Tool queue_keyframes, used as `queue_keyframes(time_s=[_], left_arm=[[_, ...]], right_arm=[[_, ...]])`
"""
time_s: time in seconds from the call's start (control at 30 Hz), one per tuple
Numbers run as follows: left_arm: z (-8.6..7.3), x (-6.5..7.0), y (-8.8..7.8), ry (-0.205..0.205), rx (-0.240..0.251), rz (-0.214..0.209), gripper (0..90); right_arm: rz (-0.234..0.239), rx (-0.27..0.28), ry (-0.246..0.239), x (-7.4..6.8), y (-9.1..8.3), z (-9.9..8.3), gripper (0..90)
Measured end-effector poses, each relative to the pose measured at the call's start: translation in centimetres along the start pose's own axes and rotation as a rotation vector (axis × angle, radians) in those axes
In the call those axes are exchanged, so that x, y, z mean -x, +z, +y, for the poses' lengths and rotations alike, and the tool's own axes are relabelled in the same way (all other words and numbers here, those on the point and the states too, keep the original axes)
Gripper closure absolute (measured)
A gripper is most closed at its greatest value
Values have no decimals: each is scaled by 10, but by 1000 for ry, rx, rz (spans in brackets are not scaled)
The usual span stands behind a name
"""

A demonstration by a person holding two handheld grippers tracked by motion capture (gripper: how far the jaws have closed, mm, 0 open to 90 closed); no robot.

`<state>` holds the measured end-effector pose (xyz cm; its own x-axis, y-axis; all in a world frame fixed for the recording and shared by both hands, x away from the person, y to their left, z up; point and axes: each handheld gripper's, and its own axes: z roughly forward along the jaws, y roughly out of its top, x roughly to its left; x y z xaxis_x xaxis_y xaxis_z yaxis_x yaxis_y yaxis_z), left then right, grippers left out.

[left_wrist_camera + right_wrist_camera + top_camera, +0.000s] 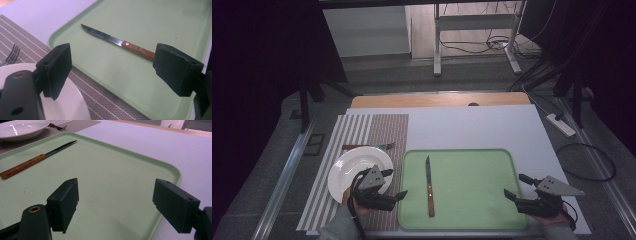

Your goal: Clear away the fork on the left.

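Knife [429, 186] is lying lengthwise on the green tray [492, 210], left of centre, wooden handle nearest the person. Left gripper [401, 195] is hovering beside it, jaws released and empty; right gripper [518, 187] likewise. Advice: straddle the handle squarely, descend level, then clench.

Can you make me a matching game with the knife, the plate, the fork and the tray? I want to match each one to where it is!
Things:
1. knife
2. white plate
3. fork
4. green tray

Places:
A. on the striped placemat, behind the plate
B. lying on the green tray
C. on the white table, right of the placemat
D. on the placemat, by the left gripper

Right pairs: 1-B, 2-D, 3-A, 4-C
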<state>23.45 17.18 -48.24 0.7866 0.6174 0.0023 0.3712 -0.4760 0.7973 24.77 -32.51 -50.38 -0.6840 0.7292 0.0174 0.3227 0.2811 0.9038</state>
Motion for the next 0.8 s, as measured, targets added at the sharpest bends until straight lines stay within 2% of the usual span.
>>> queue_keyframes(time_s=[0.2, 0.37, 0.47, 0.53, 0.67, 0.8], left_arm=[[-1, -4, -4, -8, 7, -2, 168], [-1, -6, -4, 5, 4, -6, 169], [-1, -8, -5, 8, 8, -9, 171], [-2, -8, -8, 22, 4, -9, 177], [3, -10, -17, 45, 19, 6, 183], [5, -14, -26, 67, 1, 29, 183]], right_arm=[[7, -5, 4, 0, 1, -1, 215], [7, -10, 0, 0, 2, -1, 214], [10, -11, 13, 1, 2, -1, 213], [17, 2, 32, 2, 4, 0, 213], [30, -20, 29, 2, 8, -2, 211], [26, 10, 46, 4, 4, 0, 214]])
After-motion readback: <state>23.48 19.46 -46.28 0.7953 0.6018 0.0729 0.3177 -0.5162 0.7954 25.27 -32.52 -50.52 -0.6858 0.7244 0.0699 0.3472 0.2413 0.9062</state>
